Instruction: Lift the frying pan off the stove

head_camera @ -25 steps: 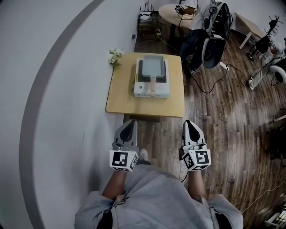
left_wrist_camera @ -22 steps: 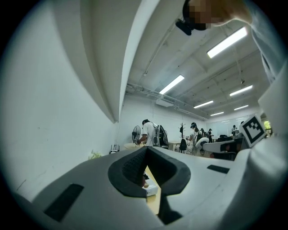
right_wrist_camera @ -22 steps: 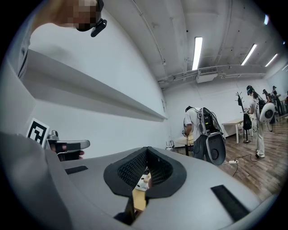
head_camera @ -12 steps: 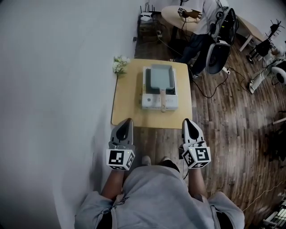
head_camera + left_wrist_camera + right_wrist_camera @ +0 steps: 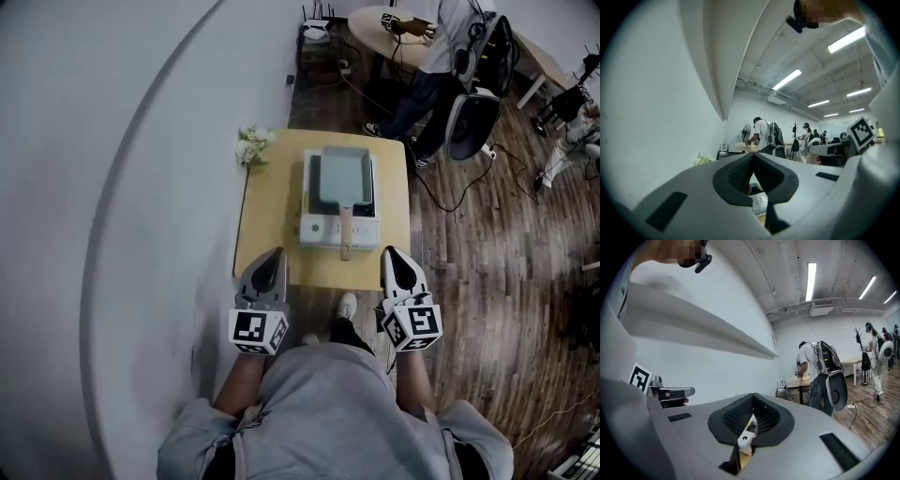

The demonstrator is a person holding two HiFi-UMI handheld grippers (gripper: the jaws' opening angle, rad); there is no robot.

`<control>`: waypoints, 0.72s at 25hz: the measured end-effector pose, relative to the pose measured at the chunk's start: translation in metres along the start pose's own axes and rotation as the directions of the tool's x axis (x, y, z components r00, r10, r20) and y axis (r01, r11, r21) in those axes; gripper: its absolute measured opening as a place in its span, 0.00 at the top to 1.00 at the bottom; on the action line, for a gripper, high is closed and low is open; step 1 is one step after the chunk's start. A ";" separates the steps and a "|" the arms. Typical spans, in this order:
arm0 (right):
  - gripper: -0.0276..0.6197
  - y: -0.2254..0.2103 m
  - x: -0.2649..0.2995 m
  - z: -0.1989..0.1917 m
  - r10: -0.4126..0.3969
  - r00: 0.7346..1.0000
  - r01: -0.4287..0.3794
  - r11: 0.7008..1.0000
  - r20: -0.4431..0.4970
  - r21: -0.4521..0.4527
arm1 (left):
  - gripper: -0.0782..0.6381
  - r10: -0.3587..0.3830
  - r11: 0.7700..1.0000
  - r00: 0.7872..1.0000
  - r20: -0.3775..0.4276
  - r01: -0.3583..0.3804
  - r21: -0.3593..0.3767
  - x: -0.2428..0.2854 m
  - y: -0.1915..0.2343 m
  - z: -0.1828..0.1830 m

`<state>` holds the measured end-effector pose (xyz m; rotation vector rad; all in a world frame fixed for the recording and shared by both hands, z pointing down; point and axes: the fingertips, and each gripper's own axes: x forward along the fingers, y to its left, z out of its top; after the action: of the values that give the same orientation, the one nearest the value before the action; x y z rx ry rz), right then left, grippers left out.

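A rectangular grey-green frying pan (image 5: 341, 174) sits on a white portable stove (image 5: 339, 225) on a small wooden table (image 5: 272, 225). Its wooden handle (image 5: 346, 232) points toward me over the stove's front. My left gripper (image 5: 271, 257) hovers shut and empty at the table's near left edge. My right gripper (image 5: 394, 256) is also shut and empty, at the near right edge. Both stop short of the stove. In the left gripper view, a bit of the stove (image 5: 759, 202) shows through the jaw notch, and the stove (image 5: 745, 438) shows likewise in the right gripper view.
White flowers (image 5: 251, 146) stand at the table's far left corner by the white wall. Behind the table a person (image 5: 433, 66) stands beside a round table (image 5: 386, 21) and an office chair (image 5: 472, 120). Cables trail over the wooden floor on the right.
The table with stove and pan has come nearer in the head view as I stepped forward. Both grippers, still shut, now reach the table's near edge.
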<state>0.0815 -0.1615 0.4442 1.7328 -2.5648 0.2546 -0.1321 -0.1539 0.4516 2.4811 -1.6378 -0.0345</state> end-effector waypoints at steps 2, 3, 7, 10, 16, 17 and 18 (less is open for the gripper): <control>0.96 -0.012 0.017 0.003 0.017 1.000 -0.017 1.000 0.000 0.007 | 0.89 0.006 1.000 1.000 -0.008 -0.006 0.003 0.019 0.000 0.001; 0.96 -0.019 0.025 0.004 0.026 1.000 -0.026 1.000 -0.001 0.012 | 0.89 0.006 1.000 1.000 -0.015 -0.006 0.005 0.030 -0.001 0.002; 0.96 -0.041 0.061 -0.001 0.094 0.994 -0.093 0.995 -0.061 0.025 | 0.89 -0.007 1.000 0.992 -0.125 0.004 -0.027 0.077 -0.003 -0.012; 0.96 -0.050 0.085 -0.023 0.176 0.970 -0.171 0.984 -0.166 0.044 | 0.89 -0.036 0.993 0.976 -0.213 0.011 -0.115 0.105 -0.004 -0.033; 0.94 -0.057 0.112 -0.097 0.348 0.859 -0.306 0.937 -0.375 0.168 | 0.74 -0.231 0.938 0.884 -0.406 0.092 -0.334 0.145 -0.021 -0.099; 0.87 -0.056 0.113 -0.109 0.386 0.830 -0.320 0.921 -0.403 0.223 | 0.74 -0.274 0.913 0.868 -0.415 0.099 -0.395 0.149 -0.023 -0.107; 0.82 -0.052 0.113 -0.121 0.429 0.797 -0.333 0.900 -0.426 0.282 | 0.72 -0.318 0.883 0.852 -0.416 0.105 -0.458 0.153 -0.025 -0.114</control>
<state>0.0799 -0.2655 0.5832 0.9784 -2.5247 0.8570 -0.0353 -0.2698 0.5712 2.0996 -1.0102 0.1722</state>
